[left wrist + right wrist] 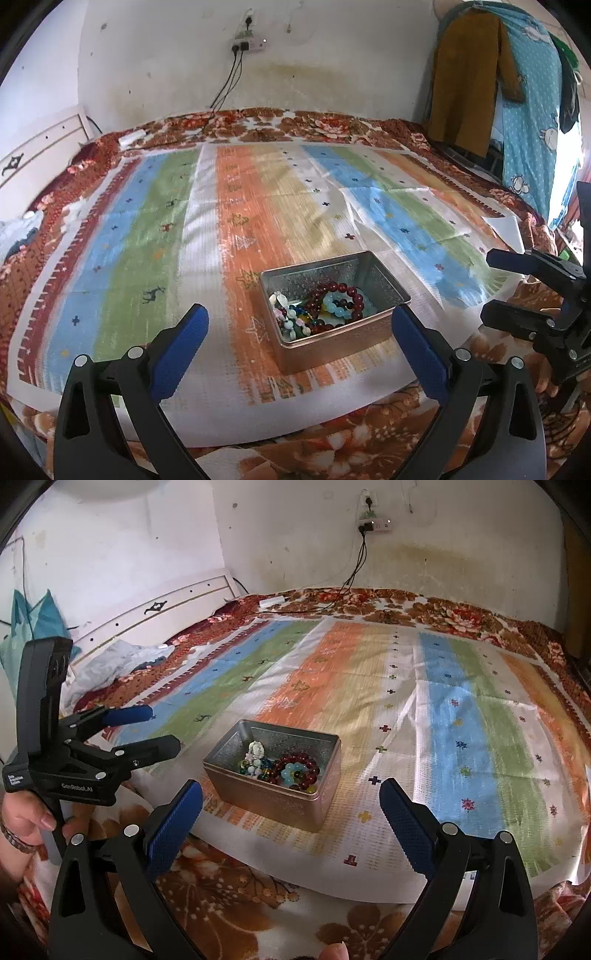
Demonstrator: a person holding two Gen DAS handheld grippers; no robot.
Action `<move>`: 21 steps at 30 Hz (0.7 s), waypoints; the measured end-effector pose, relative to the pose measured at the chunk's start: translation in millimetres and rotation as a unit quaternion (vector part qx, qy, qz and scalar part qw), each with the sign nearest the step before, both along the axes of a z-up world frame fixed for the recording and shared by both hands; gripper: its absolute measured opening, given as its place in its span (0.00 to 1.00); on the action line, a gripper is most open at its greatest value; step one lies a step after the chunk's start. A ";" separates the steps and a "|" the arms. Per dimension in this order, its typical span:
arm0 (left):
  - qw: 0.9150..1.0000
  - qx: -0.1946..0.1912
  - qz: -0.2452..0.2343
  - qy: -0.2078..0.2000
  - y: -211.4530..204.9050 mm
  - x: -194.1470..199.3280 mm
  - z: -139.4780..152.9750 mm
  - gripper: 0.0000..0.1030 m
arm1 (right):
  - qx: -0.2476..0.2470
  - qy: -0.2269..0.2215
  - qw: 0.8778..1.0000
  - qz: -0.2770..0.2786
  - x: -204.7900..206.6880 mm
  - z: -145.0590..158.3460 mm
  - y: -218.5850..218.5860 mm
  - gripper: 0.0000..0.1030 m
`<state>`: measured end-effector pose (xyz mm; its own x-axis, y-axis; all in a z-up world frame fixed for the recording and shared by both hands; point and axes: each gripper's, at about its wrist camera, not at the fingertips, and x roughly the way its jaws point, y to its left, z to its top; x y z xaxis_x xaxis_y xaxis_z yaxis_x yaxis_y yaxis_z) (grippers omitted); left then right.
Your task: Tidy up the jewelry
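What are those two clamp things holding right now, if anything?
Nothing. The left gripper and the right gripper both hang open and empty short of the metal tin. The bead bracelets lie inside it, untouched.

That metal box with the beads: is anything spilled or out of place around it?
Nothing spilled. The beaded bracelets lie heaped inside the open rectangular metal tin, which sits upright on the striped cloth.

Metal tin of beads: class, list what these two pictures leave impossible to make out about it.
- How many bracelets lie in the metal tin: both views, the beads are tangled and small.
- The tin's floor: both views, covered by beads and the near wall.
- Any lid: none shows in either view.
- The white charm: too small to identify.
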<state>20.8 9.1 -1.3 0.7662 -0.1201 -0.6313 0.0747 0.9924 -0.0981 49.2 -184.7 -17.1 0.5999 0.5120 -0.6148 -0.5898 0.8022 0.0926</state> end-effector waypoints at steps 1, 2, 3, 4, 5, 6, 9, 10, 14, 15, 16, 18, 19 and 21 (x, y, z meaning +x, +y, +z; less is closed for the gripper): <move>1.000 0.002 0.001 -0.002 -0.6 -1.0 0.0 0.94 | -0.002 -0.003 1.000 -0.001 -0.6 -0.3 -0.5 0.94; 1.000 0.004 0.002 -0.004 -1.5 -1.7 0.0 0.94 | -0.002 -0.005 1.000 -0.002 -0.9 -0.3 -0.7 0.94; 1.000 0.005 0.002 -0.005 -2.2 -2.7 -0.2 0.94 | -0.003 -0.007 1.000 -0.003 -1.2 -0.9 -0.5 0.94; 1.000 0.005 0.002 -0.006 -2.4 -3.4 -0.2 0.94 | -0.005 -0.008 1.000 -0.002 -1.5 -1.4 -0.5 0.94; 1.000 0.006 0.001 -0.008 -3.4 -4.2 -0.4 0.94 | -0.007 -0.009 1.000 -0.001 -1.6 -1.9 -0.1 0.94; 1.000 0.007 0.001 -0.009 -4.0 -4.7 0.1 0.94 | -0.008 -0.010 1.000 -0.001 -1.8 -1.9 0.0 0.94; 1.000 0.009 -0.001 -0.013 -5.4 -6.0 -0.2 0.94 | -0.006 -0.013 1.000 -0.003 -2.5 -1.5 -1.0 0.94; 1.000 0.009 -0.002 -0.014 -5.8 -6.3 -0.3 0.94 | -0.005 -0.013 1.000 -0.004 -2.2 -1.4 -1.9 0.94; 1.000 0.016 -0.007 -0.021 -10.2 -8.7 0.1 0.94 | -0.003 -0.012 1.000 -0.009 -1.8 -1.8 -3.4 0.94; 1.000 0.017 -0.009 -0.023 -11.6 -9.8 0.2 0.94 | -0.005 -0.012 1.000 -0.010 -1.2 -2.5 -3.7 0.94; 0.999 0.018 -0.010 -0.025 -12.8 -10.6 0.2 0.94 | -0.006 -0.011 1.000 -0.011 -0.7 -2.9 -3.9 0.94; 0.999 0.025 -0.010 -0.030 -15.3 -12.7 0.3 0.94 | -0.005 -0.008 1.000 -0.014 0.9 -3.8 -5.2 0.94; 0.999 0.027 -0.010 -0.032 -15.6 -13.2 0.4 0.94 | -0.003 -0.006 1.000 -0.016 2.1 -4.1 -6.0 0.94; 0.999 0.027 -0.011 -0.033 -16.4 -13.9 0.8 0.94 | 0.000 -0.004 1.000 -0.018 3.0 -4.4 -7.5 0.94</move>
